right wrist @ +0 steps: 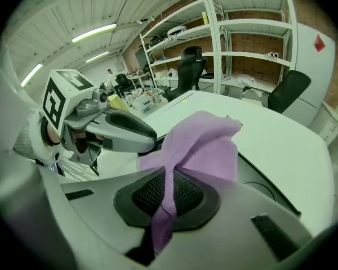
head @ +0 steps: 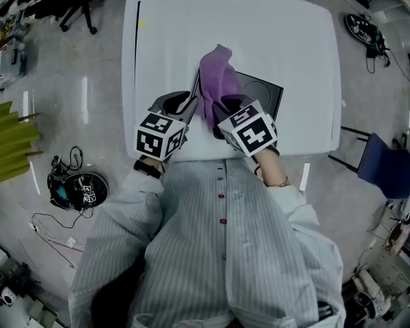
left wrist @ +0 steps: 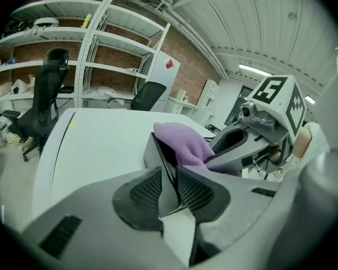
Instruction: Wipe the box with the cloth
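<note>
Head view: my left gripper (head: 186,106) and my right gripper (head: 223,109) sit side by side at the near edge of the white table (head: 164,39); the dark flat box (head: 262,91) lies on the table just beyond them; the purple cloth (head: 216,79) stands bunched over the box's left part, rising from my right gripper.

Left gripper view: my jaws are drawn in narrow, pinching the thin near-left edge of the box (left wrist: 156,156) between their pads; the cloth (left wrist: 183,142) lies just past that edge, to the right; my right gripper (left wrist: 236,145) reaches in from the right, touching the cloth.

Right gripper view: my jaws are closed tight on the cloth (right wrist: 200,145); one strip hangs down between the pads toward me; the remainder puffs up beyond the tips, over the box; my left gripper (right wrist: 118,131) sits close on the left.
</note>
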`<move>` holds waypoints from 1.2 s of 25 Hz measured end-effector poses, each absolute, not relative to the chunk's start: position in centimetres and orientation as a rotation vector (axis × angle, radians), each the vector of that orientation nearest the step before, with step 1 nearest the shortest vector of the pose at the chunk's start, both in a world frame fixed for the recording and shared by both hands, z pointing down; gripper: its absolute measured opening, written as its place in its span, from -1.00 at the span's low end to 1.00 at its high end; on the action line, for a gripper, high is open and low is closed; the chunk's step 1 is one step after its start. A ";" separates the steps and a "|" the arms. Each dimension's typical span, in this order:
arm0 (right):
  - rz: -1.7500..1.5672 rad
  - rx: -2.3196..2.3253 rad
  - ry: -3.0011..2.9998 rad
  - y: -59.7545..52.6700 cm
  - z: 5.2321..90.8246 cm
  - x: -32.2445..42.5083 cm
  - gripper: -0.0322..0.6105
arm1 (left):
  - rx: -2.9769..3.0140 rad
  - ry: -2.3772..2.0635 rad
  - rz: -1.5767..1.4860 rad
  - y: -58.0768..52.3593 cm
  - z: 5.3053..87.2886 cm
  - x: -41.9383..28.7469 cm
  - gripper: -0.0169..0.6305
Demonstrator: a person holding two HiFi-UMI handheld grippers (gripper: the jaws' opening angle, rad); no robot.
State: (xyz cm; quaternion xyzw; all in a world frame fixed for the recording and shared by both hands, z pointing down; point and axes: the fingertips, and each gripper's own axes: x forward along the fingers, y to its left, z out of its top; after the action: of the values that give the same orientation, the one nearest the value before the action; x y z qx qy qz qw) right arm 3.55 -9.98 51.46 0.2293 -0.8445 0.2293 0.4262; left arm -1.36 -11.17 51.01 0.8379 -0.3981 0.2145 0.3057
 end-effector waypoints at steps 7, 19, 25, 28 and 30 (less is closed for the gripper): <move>0.571 0.634 -2.053 -9.4 51.3 7.5 -0.83 | 2.224 -1.062 0.596 -11.2 51.0 -1.3 -0.74; 0.478 0.698 -1.891 -8.1 51.5 14.5 -0.83 | 2.224 -1.098 0.625 -11.3 51.0 -1.2 -0.74; 0.513 0.765 -1.877 -7.5 51.2 17.6 -0.83 | 2.216 -1.116 0.628 -11.2 51.0 -1.0 -0.74; 0.533 0.795 -1.896 -7.5 50.7 18.2 -0.83 | 2.212 -1.123 0.629 -11.2 51.0 -0.8 -0.74; 0.539 0.808 -1.909 -7.5 50.6 18.3 -0.83 | 2.208 -1.127 0.626 -11.2 51.0 -0.8 -0.74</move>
State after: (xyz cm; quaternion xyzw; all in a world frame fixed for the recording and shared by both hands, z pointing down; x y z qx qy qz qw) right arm 18.32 -7.47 50.59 0.3310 -0.7823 0.2210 0.4792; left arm -0.80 -11.23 50.96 0.8268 -0.4221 0.2346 0.2883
